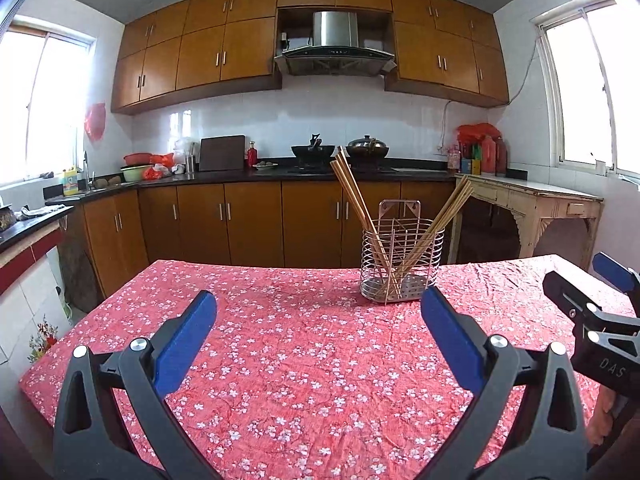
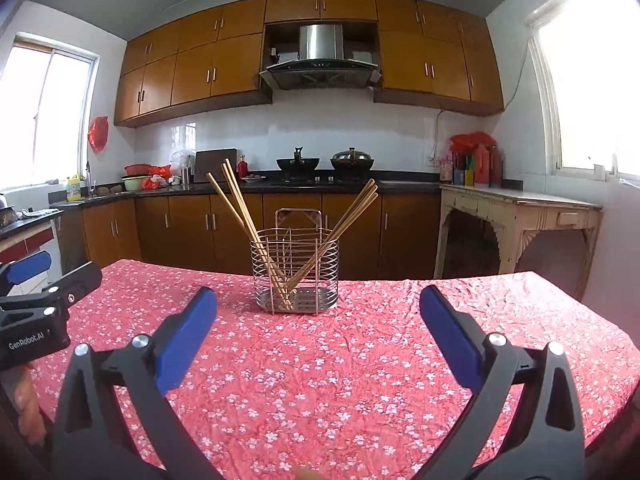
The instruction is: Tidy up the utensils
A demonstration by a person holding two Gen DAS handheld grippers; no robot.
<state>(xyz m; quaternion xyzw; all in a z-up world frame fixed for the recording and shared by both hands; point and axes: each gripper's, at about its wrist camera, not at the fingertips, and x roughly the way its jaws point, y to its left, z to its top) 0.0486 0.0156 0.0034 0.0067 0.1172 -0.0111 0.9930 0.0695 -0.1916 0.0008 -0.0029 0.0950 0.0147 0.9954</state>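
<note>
A wire utensil holder (image 1: 402,264) stands on the table with the red floral cloth (image 1: 304,344); it also shows in the right wrist view (image 2: 296,276). Several wooden chopsticks (image 1: 354,196) lean out of it in two bunches, left and right (image 2: 240,208). My left gripper (image 1: 319,304) is open and empty, short of the holder and to its left. My right gripper (image 2: 319,302) is open and empty, straight in front of the holder. The right gripper also shows at the right edge of the left wrist view (image 1: 600,312). The left gripper shows at the left edge of the right wrist view (image 2: 44,300).
Behind the table runs a kitchen counter (image 1: 280,174) with woks, bowls and bottles. A pale side table (image 1: 532,204) stands at the right. The table cloth (image 2: 360,368) ends at the far edge just behind the holder.
</note>
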